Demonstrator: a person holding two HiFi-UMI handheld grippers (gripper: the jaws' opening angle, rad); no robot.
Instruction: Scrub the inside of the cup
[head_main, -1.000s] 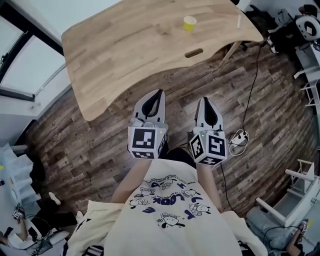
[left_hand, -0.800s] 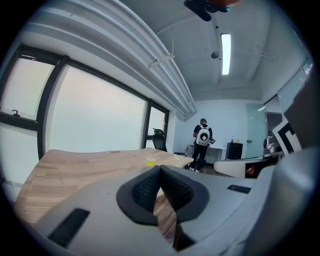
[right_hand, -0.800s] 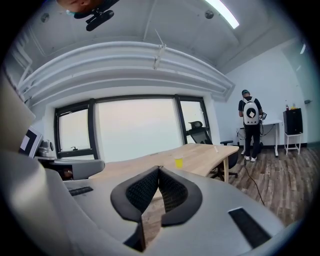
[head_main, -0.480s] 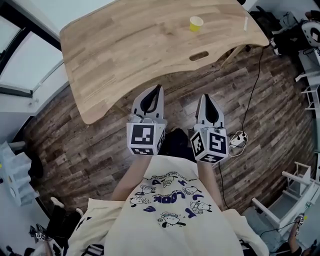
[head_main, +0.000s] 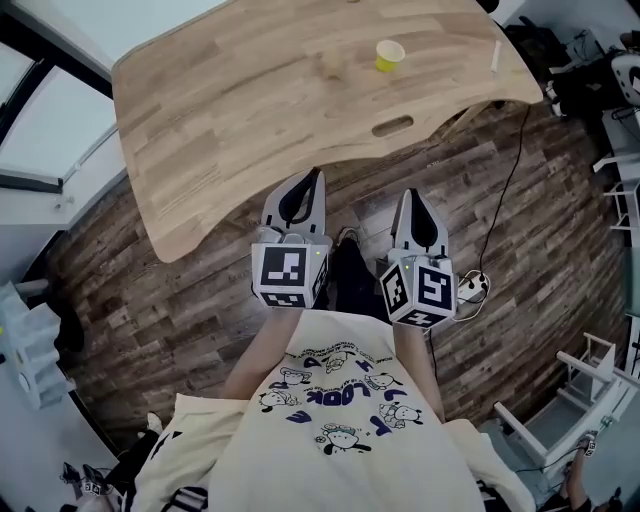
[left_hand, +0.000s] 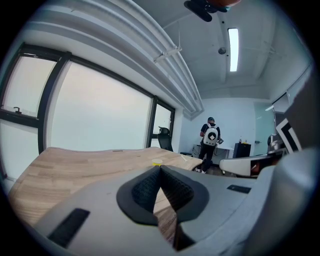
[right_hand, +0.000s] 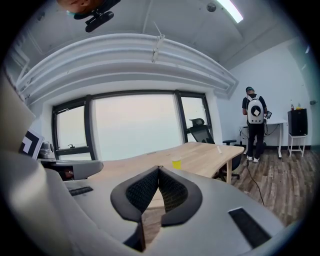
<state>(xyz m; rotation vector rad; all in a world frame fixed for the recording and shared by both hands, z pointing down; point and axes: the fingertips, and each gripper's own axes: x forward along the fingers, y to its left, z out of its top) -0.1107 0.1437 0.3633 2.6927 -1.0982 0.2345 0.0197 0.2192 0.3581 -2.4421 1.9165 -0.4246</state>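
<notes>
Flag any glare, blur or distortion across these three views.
Head view: even light, sharp, wide-angle bowing at the edges; the yellow cup shows clearly on the table. Left gripper view: heavy fisheye, dark corners, window blown out white. Right gripper view: same fisheye, window overexposed too.

Only "LOOK" reads, printed on the person's shirt (head_main: 345, 440)

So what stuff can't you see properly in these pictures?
- Inside of the yellow cup: in the head view it is too far and small to tell whether it is dirty or empty. Both gripper views show only its side.
- Thin white thing near the edge of the table: in the head view it is too small to tell whether it is a brush.
</notes>
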